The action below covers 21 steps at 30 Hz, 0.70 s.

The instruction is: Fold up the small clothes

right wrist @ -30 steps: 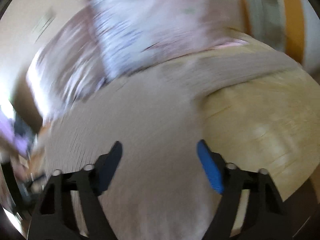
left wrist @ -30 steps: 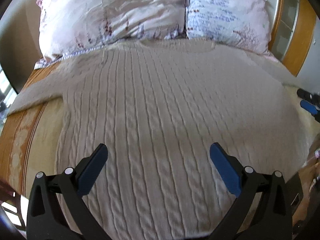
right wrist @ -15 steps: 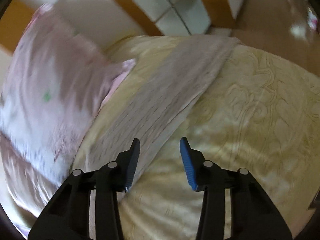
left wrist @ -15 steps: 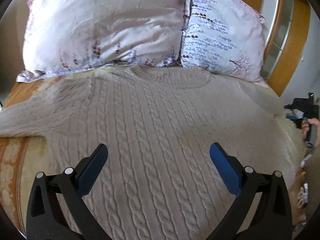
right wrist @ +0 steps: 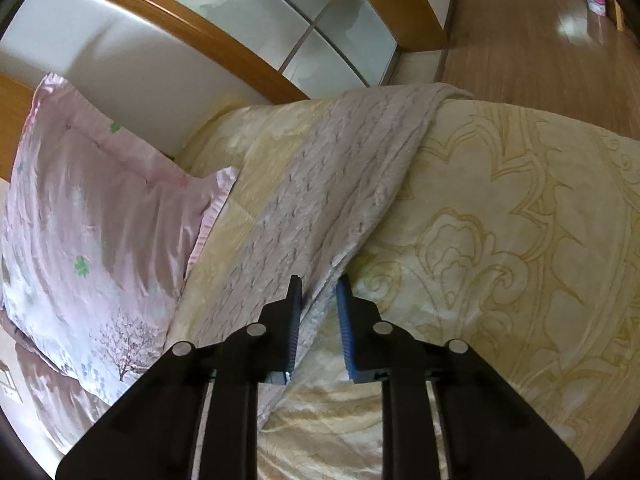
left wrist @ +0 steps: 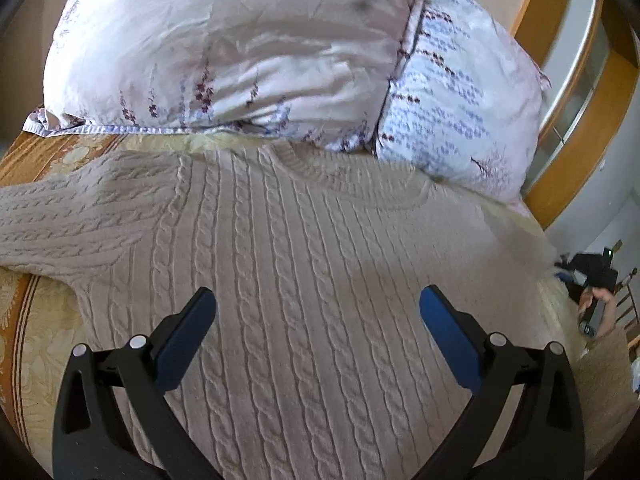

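A beige cable-knit sweater [left wrist: 312,280] lies flat, front up, on the bed, collar toward the pillows, its left sleeve [left wrist: 68,216] spread out to the left. My left gripper [left wrist: 316,304] is wide open and empty above the sweater's body. In the right wrist view the sweater's right sleeve [right wrist: 340,184] runs across the bedspread to the bed's edge. My right gripper [right wrist: 319,286] has its jaws narrowed around the sleeve's lower edge; fabric sits between the blue pads with a small gap still showing.
Two floral pillows [left wrist: 248,48] [left wrist: 460,104] lie against the wooden headboard [right wrist: 192,28]. The yellow patterned bedspread [right wrist: 500,248] covers the bed. Wooden floor [right wrist: 540,40] lies beyond the bed's far edge. My right hand with its gripper shows at the left wrist view's right edge [left wrist: 596,304].
My right gripper has swung from the sweater's body to the right sleeve and narrowed its jaws around the sleeve's edge. My left gripper has drawn back, staying open.
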Tool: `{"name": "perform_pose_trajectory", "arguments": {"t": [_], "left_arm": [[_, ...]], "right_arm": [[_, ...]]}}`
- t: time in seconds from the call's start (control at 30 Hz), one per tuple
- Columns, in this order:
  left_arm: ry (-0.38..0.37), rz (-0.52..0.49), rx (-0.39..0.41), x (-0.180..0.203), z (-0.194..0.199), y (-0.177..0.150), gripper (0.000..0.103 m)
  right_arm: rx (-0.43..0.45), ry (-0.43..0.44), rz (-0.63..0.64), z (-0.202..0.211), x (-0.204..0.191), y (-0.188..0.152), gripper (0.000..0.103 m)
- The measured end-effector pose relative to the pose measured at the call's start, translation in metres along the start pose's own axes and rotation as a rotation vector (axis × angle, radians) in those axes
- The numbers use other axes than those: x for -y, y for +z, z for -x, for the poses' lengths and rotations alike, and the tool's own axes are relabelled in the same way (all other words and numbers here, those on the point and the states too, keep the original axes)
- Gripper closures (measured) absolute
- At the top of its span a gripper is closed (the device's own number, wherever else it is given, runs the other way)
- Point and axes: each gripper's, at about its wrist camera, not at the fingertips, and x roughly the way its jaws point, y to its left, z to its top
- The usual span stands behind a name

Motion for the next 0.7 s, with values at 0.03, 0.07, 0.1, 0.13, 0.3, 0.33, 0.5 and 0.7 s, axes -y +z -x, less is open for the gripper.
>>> {"name": "perform_pose_trajectory", "arguments": {"t": [0.03, 0.07, 0.1, 0.13, 0.3, 0.33, 0.5, 0.7], "left_arm": [[-0.001, -0.008, -0.005, 0.001, -0.002, 0.003, 0.002], [0.0, -0.019, -0.012, 0.002, -0.004, 0.005, 0.002], [0.001, -0.027, -0.016, 0.002, -0.005, 0.008, 0.002], [0.002, -0.04, -0.018, 0.003, -0.007, 0.011, 0.002], [-0.014, -0.04, -0.001, -0.002, -0.007, 0.021, 0.002], [-0.022, -0.032, 0.002, -0.004, -0.007, 0.022, 0.002], [-0.046, 0.011, 0.008, -0.012, -0.011, 0.027, 0.002], [-0.052, -0.014, 0.019, -0.011, -0.014, 0.028, 0.002]], "right_arm": [[0.006, -0.009, 0.008, 0.0, 0.0, 0.0, 0.089], [0.013, -0.024, 0.026, 0.0, -0.002, 0.0, 0.092], [0.017, -0.033, 0.044, -0.001, -0.005, -0.001, 0.093], [0.023, -0.034, 0.056, -0.001, -0.006, -0.001, 0.094], [0.084, 0.02, 0.143, 0.016, -0.025, -0.002, 0.095], [0.098, 0.038, 0.171, 0.021, -0.032, -0.004, 0.095], [0.112, 0.166, 0.305, 0.044, -0.077, -0.024, 0.095], [-0.04, 0.405, 0.528, 0.046, -0.156, -0.106, 0.095]]}}
